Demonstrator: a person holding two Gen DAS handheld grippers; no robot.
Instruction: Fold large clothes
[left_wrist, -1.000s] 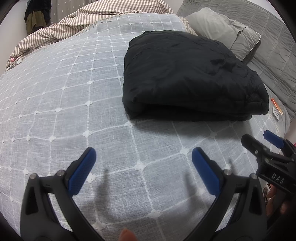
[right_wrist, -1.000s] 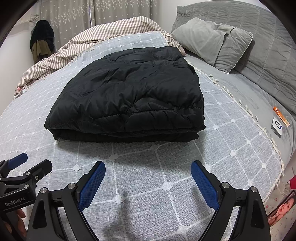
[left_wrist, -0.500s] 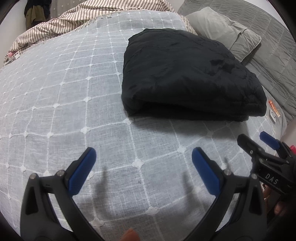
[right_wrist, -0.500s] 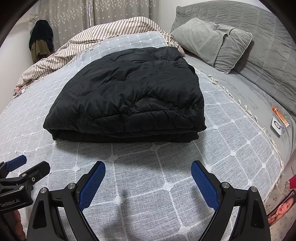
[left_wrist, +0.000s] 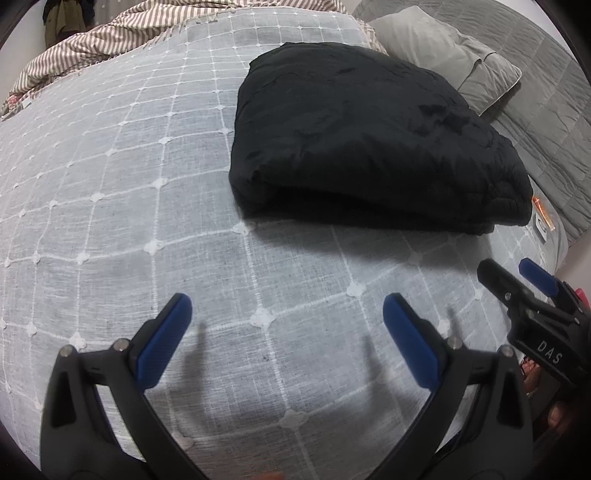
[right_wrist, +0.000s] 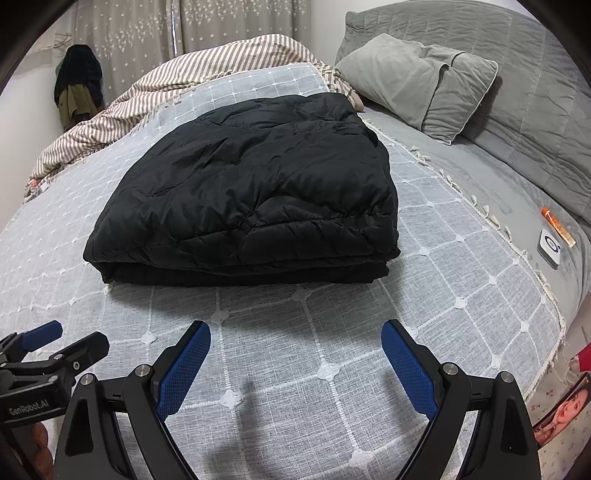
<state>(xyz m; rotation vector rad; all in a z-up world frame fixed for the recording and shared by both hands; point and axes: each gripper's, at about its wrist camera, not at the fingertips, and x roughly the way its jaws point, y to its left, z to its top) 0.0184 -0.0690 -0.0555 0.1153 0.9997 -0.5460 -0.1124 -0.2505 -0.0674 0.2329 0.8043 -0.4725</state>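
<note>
The black padded jacket (right_wrist: 251, 199) lies folded into a thick rectangle in the middle of the checked bedspread (right_wrist: 332, 332), left of the grey pillow (right_wrist: 417, 81). The left gripper (left_wrist: 284, 332) and right gripper (right_wrist: 295, 354) hover short of the jacket's near edge, fingers spread wide and holding nothing. The fold looks finished; if anything is left, it is pressing the puffy top layer flat and squaring the near edge (right_wrist: 243, 277) without dragging the layers apart.

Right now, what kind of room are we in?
Almost surely a home bedroom: the folded black jacket lies on a bed with a checked bedspread, a grey pillow at its head, and curtains behind.
</note>
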